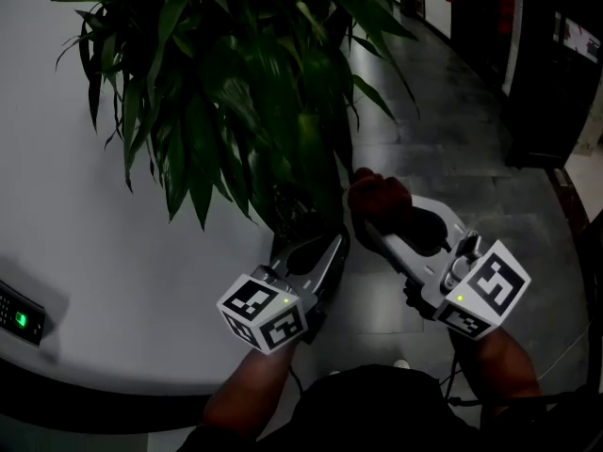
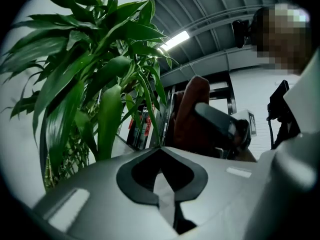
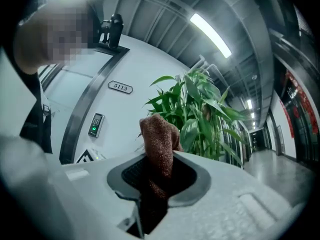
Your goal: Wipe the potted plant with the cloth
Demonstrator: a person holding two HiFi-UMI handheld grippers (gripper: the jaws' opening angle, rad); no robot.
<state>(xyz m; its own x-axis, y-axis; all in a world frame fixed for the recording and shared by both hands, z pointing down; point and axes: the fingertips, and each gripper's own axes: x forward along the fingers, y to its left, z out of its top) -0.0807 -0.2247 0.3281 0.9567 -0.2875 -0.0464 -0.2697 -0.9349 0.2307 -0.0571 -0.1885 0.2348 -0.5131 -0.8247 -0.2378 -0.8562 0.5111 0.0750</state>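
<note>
The potted plant [image 1: 245, 92] is showing long, pointed, dark green leaves that are hanging down and out, close against a curved white wall [image 1: 85, 243]. The cloth [image 3: 159, 136] is brownish red and bumpy, and it is sticking up in a fold from the right gripper [image 1: 369, 226], whose jaws are squeezing it. It is sitting just beside the plant's lower leaves, on their right in the head view.

The left gripper [image 2: 161, 150] is pointing into the bottom of the leaves with its jaws pressed together. A thin leaf is running down to the tip, but whether it is being pinched is too hard to tell.

The head view is showing both grippers side by side under the plant and the grey floor [image 1: 452, 149] beyond. Only the gripper views are looking up: the right gripper view is showing the ceiling lights [image 3: 210, 28], a small number sign [image 3: 120, 87] and a keypad [image 3: 95, 125] on the wall. The left gripper view is showing the right gripper and cloth from the side.

The pot is hidden under leaves and grippers. The left jaw tips are lost in the leaves in the head view, which is dim and a little blurry.
</note>
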